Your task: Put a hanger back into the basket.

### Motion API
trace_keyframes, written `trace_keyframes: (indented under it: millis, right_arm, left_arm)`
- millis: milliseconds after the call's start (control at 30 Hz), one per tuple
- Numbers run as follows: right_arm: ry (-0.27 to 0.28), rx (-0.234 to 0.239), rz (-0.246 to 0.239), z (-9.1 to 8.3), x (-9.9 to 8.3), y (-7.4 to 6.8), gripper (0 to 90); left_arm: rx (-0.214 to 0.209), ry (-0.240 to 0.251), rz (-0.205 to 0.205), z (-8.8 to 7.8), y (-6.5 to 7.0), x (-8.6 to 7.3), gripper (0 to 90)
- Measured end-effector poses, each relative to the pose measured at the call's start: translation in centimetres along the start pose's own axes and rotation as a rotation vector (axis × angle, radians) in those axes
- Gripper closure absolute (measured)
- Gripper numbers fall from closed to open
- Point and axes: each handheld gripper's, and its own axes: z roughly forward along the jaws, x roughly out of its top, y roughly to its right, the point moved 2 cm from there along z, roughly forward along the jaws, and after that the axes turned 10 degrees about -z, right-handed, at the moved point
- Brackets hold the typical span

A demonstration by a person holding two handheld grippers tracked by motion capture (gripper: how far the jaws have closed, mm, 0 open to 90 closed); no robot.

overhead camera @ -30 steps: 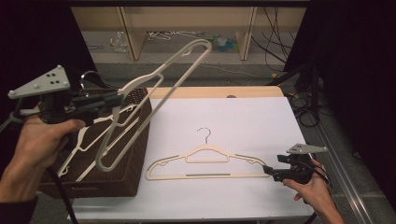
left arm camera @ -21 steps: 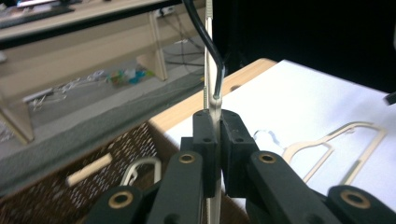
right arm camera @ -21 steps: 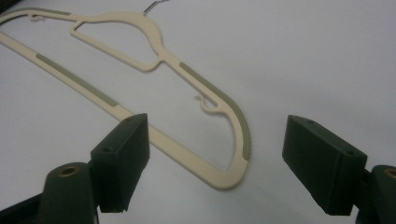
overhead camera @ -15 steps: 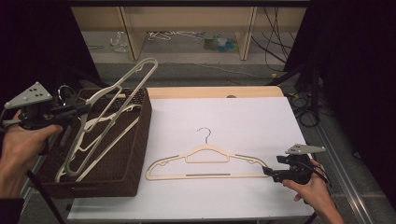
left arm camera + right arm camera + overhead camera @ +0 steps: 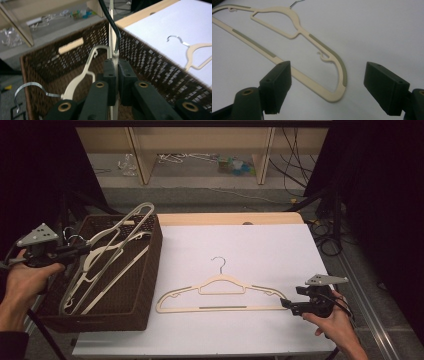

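Nearest the person, the right gripper (image 5: 289,304) rests low on the white sheet covering the table (image 5: 280,250), its jaws spread wide with nothing gripped; the rounded shoulder end of the flat cream plastic hanger with a silver wire hook (image 5: 220,292) lies between them, untouched by either pad. That hanger lies flat mid-sheet, hook pointing away. At the left, the left gripper (image 5: 80,251) has its jaws clamped tight on a thin bar of a second cream plastic hanger (image 5: 107,250), held tilted over the dark brown woven basket (image 5: 145,270), lower end inside. More cream hangers (image 5: 80,80) lie in that basket. Beyond the table stand pale wooden shelves (image 5: 200,140).
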Motion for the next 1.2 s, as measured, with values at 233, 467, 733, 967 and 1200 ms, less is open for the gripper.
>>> trace_keyframes:
  millis: [233, 467, 733, 967, 1200]
  right_arm:
    - [0.020, -0.005, -0.030, 0.4, -0.1, 0.2, 23.1]
    - [0.010, 0.002, -0.007, 0.3, -0.1, 0.1, 23.1]
    - [0.004, 0.004, -0.003, 0.2, -0.1, -0.1, 23.1]
    - [-0.001, 0.011, -0.002, 0.3, -0.1, -0.1, 23.1]
    - [-0.001, 0.013, -0.007, 0.4, -0.1, -0.1, 23.1]
  left_arm:
    - [0.000, -0.018, -0.062, 1.6, -1.6, -2.1, 85.6]
    - [-0.019, -0.038, -0.049, 2.8, -1.5, -2.1, 85.5]
    - [-0.020, -0.077, 0.012, 4.9, -1.8, -2.3, 84.6]
    - [0.099, -0.121, -0.084, 4.8, -2.7, -3.3, 78.5]
    - [0.193, -0.161, -0.104, 4.3, -3.6, -4.3, 76.4]
